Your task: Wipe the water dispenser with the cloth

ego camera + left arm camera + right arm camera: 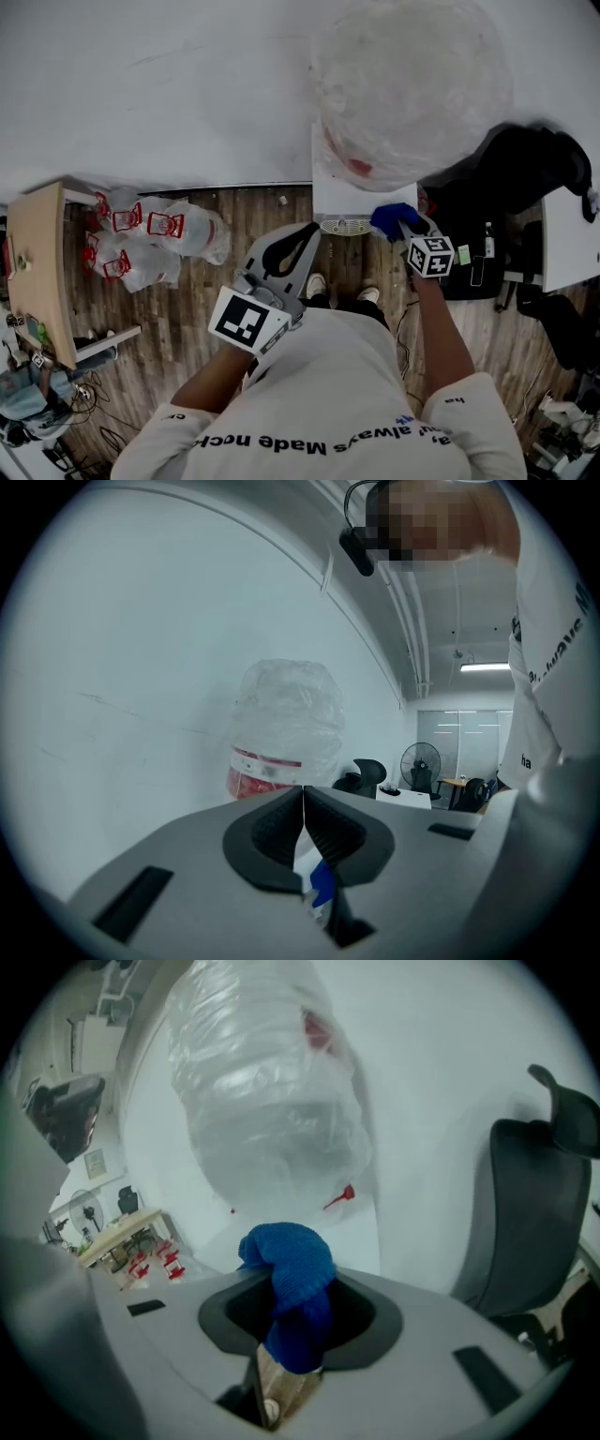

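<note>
A white water dispenser (352, 192) stands against the wall, topped by a big clear bottle (412, 84) wrapped in plastic. My right gripper (405, 228) is shut on a blue cloth (392, 218) at the dispenser's front right edge, beside its drip tray (345, 226). In the right gripper view the cloth (291, 1283) bulges from between the jaws, with the bottle (267, 1091) just ahead. My left gripper (309, 234) is shut with nothing in it, hovering left of the drip tray. Its view shows the bottle (286, 728) beyond the closed jaws (303, 808).
Empty plastic bottles (150, 239) with red handles lie on the wood floor at left, beside a wooden table (37, 272). A black office chair (511, 206) stands right of the dispenser, next to a white desk (570, 239). The person's feet (339, 291) are just before the dispenser.
</note>
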`<state>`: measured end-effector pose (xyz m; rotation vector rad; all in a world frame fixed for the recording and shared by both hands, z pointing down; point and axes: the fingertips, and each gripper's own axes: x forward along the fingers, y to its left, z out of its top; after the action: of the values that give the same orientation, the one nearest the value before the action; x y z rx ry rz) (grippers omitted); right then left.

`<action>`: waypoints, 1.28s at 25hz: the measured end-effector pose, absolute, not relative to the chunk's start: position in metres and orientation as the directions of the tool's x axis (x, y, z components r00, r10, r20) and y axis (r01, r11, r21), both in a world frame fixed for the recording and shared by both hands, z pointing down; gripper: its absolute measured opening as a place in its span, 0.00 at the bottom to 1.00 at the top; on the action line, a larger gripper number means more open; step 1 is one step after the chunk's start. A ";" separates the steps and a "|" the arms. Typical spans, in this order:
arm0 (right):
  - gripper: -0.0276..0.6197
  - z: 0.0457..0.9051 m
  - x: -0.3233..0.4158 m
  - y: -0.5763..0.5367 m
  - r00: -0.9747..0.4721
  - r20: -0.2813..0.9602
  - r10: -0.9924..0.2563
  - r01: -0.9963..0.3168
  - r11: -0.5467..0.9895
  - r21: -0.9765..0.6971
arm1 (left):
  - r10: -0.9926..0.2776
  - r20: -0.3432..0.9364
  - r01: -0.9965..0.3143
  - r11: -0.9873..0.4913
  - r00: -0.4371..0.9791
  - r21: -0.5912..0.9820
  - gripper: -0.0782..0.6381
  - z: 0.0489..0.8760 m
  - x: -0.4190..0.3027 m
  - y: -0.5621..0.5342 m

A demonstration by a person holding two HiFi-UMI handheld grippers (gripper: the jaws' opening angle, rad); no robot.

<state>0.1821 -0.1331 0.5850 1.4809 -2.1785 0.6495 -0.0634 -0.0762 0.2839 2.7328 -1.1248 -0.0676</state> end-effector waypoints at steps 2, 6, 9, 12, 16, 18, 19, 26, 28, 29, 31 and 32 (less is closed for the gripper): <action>0.24 0.564 0.196 -0.155 -0.323 0.540 -0.778 -0.945 0.294 -0.142 | -0.704 0.034 -0.697 -0.693 0.709 0.185 0.14 0.285 -0.065 -0.077; 0.24 0.536 0.234 -0.210 -0.261 0.504 -0.824 -0.965 0.237 -0.112 | -0.709 0.037 -0.702 -0.687 0.704 0.187 0.14 0.286 -0.064 -0.078; 0.24 0.529 0.253 -0.249 -0.238 0.511 -0.826 -0.971 0.216 -0.104 | -0.713 0.040 -0.706 -0.683 0.700 0.188 0.14 0.287 -0.064 -0.079; 0.24 0.527 0.257 -0.278 -0.232 0.533 -0.813 -0.972 0.211 -0.102 | -0.723 0.052 -0.717 -0.670 0.689 0.190 0.14 0.288 -0.067 -0.084; 0.24 0.555 0.252 -0.295 -0.257 0.602 -0.756 -0.966 0.222 -0.133 | -0.736 0.064 -0.733 -0.654 0.674 0.188 0.14 0.290 -0.069 -0.092; 0.24 0.559 0.306 -0.245 0.082 0.800 -0.595 -0.989 0.052 0.140 | -0.742 0.066 -0.738 -0.648 0.668 0.188 0.14 0.291 -0.071 -0.095; 0.24 0.556 0.350 -0.204 0.358 0.840 -0.407 -0.929 -0.061 0.366 | -0.744 0.065 -0.740 -0.645 0.665 0.188 0.14 0.290 -0.072 -0.096; 0.23 0.578 0.303 -0.236 0.076 0.817 -0.572 -0.988 0.067 0.139 | -0.744 0.062 -0.740 -0.646 0.666 0.189 0.14 0.289 -0.067 -0.102; 0.23 0.591 0.240 -0.278 -0.287 0.669 -0.686 -0.956 0.249 -0.156 | -0.740 0.056 -0.735 -0.651 0.670 0.187 0.14 0.287 -0.063 -0.103; 0.23 0.593 0.233 -0.280 -0.320 0.647 -0.692 -0.946 0.269 -0.181 | -0.739 0.052 -0.733 -0.654 0.672 0.187 0.14 0.286 -0.061 -0.103; 0.23 0.598 0.240 -0.271 -0.293 0.663 -0.689 -0.954 0.255 -0.156 | -0.736 0.048 -0.730 -0.657 0.675 0.187 0.14 0.285 -0.059 -0.102; 0.23 0.600 0.244 -0.267 -0.278 0.669 -0.690 -0.958 0.248 -0.142 | -0.736 0.047 -0.729 -0.658 0.676 0.187 0.14 0.285 -0.059 -0.101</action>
<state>0.2444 -0.2669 0.6001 1.4973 -2.0498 0.7466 -0.0585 -0.1011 0.2849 2.6980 -1.1924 -0.0486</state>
